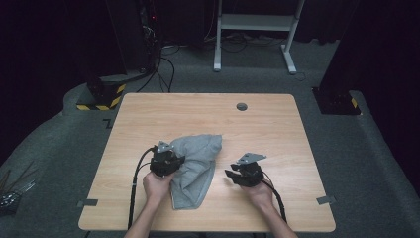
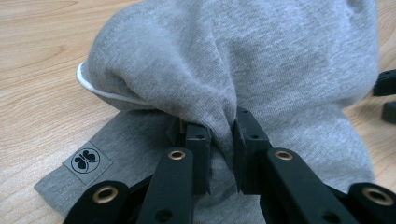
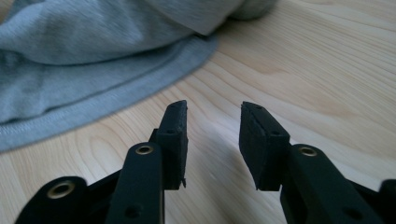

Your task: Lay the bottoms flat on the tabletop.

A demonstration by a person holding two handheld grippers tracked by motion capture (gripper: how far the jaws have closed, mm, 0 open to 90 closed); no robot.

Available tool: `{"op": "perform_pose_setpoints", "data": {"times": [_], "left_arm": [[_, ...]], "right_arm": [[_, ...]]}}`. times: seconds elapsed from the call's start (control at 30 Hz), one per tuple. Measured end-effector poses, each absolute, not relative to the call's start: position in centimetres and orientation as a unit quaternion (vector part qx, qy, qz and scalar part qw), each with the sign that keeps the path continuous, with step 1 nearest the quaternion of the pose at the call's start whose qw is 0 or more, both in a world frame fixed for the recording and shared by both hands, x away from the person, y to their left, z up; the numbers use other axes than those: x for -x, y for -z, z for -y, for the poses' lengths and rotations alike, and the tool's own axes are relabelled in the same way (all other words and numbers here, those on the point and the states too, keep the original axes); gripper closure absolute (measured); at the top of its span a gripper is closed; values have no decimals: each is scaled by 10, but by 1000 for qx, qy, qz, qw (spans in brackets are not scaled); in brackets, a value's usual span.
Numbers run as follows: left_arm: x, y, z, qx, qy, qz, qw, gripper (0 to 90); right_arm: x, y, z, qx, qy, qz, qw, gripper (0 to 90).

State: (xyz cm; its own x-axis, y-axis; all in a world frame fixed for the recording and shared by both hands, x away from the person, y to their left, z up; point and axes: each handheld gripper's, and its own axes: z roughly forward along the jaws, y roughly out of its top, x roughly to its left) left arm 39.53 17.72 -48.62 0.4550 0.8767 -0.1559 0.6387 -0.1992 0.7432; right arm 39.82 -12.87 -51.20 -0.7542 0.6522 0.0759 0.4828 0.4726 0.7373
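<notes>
With the left hand-held gripper pinching a fold of the crumpled grey jersey garment on the pale wooden counter, the empty, part-open right hand-held gripper should probably take the near hem squarely.

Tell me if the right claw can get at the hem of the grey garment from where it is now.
Probably yes. The right claw stands open over bare table, and the grey garment has its hem lying flat just ahead with nothing between. The left claw pinches a fold elsewhere on it, out of the way.
</notes>
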Motion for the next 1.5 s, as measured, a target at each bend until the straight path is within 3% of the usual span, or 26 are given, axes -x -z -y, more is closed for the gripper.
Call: {"op": "perform_pose_setpoints", "data": {"times": [0.27, 0.5, 0.57, 0.6, 0.67, 0.8, 1.1, 1.5], "left_arm": [[-396, 487, -177, -759, -153, -500, 388, 783], [-396, 487, -177, -757, -150, -501, 391, 783], [-396, 488, -176, -759, -155, -498, 391, 784], [-396, 488, -176, -759, -155, -498, 391, 784], [-396, 487, -175, -758, -157, -497, 392, 785], [-395, 484, -179, -752, -162, -499, 400, 785], [-395, 482, -185, -744, -171, -503, 404, 785], [-397, 479, -199, -737, -193, -513, 395, 776]], "right_arm": [[-405, 512, 88, -318, -396, -856, 101, 537], [-411, 516, 75, -317, -392, -858, 98, 554], [-412, 521, 71, -304, -376, -868, 111, 657], [-412, 521, 71, -304, -376, -868, 111, 657], [-409, 519, 68, -285, -365, -878, 117, 780], [-407, 518, 67, -271, -357, -886, 118, 871], [-399, 516, 80, -267, -348, -889, 129, 891], [-368, 514, 139, -278, -331, -888, 157, 893]]}}
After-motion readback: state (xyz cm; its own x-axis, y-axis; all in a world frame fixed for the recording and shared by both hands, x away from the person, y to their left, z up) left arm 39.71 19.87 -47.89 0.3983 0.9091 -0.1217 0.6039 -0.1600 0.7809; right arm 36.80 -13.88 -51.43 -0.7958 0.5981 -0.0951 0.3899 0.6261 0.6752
